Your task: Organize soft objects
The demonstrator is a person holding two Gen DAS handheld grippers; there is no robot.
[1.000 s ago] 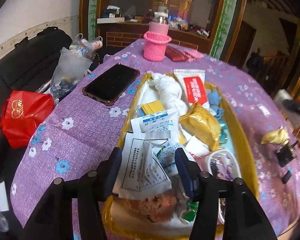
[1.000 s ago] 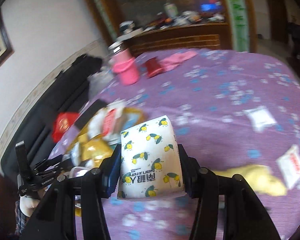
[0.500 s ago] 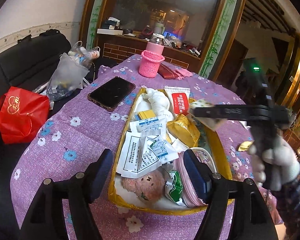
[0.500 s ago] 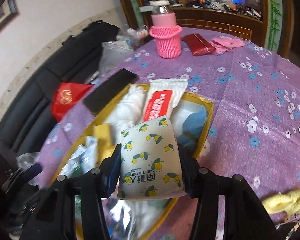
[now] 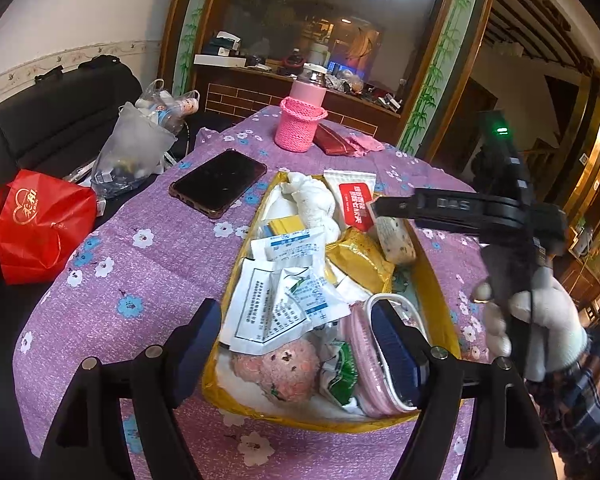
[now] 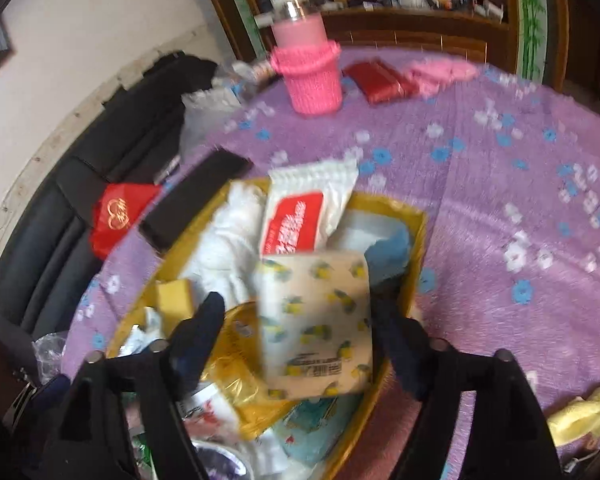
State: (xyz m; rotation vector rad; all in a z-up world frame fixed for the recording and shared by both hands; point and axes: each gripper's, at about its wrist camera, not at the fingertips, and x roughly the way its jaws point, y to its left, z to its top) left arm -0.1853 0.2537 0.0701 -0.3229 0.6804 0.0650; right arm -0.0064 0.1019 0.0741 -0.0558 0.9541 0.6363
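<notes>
Over the yellow tray [image 6: 414,248] on the purple worktop [image 6: 500,184], the right claw [image 6: 300,320] has its fingers spread, and the lemon-print tissue pack [image 6: 316,320] lies loose between them, apparently just released onto the pile. The placing step looks nearly done. Next comes a clean lift away. The left claw [image 5: 296,340] hovers spread and empty at the tray's near end.

Your tray [image 5: 440,292] sits mid-frame on the table [image 5: 140,272]; the phone [image 5: 218,181] lies upper left of it, the cup [image 5: 298,128] above, the bag [image 5: 40,224] far left.
</notes>
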